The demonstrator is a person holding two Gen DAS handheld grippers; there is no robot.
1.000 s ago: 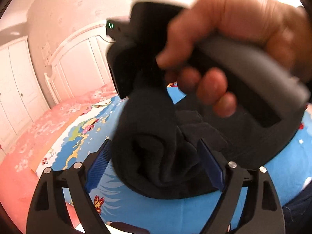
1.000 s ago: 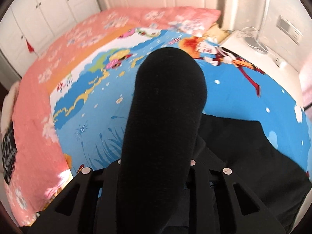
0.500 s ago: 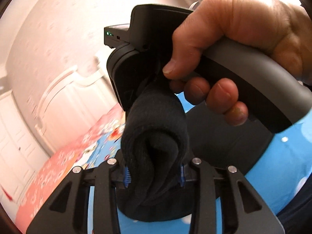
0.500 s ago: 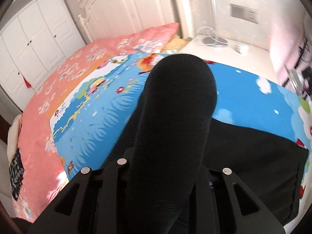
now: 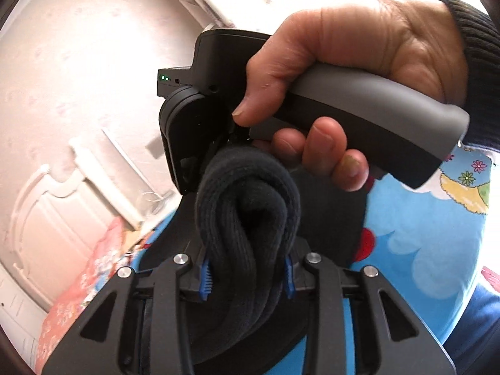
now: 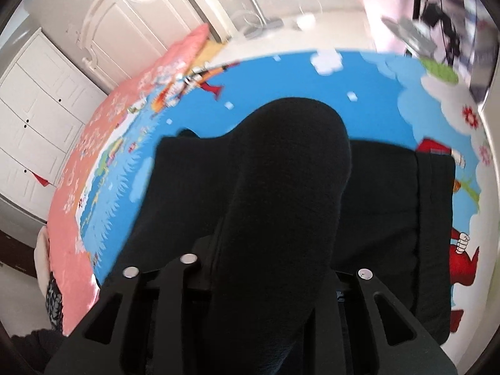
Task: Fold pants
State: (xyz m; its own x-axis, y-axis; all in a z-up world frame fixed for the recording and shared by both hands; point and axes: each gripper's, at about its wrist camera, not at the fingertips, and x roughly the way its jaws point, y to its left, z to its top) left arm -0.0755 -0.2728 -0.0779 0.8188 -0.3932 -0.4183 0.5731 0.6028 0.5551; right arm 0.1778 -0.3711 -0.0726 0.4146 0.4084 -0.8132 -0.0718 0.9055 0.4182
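Pants [image 6: 281, 206], black knit, were bunched and lifted at one end, the rest lying folded flat on the blue cartoon bedsheet [image 6: 281, 78] of the bed. Left hand-held gripper [image 5: 247, 276] had clamped on a thick roll of the fabric, blue pads [image 5: 206, 276] pressing both sides, after its jaws had just been closing on it. Right hand-held gripper [image 6: 268, 268] was nearly closed, pinching a fat bundle of the same pants; its pads were hidden by cloth. Both grips sat close together, right hand [image 5: 359, 72] visible in the left wrist view. Risks, judged: the bulky roll could slip from a narrow pinch; uneven pull could drag or unfold the flat layer; the edge could land skewed; the grippers could bump each other.
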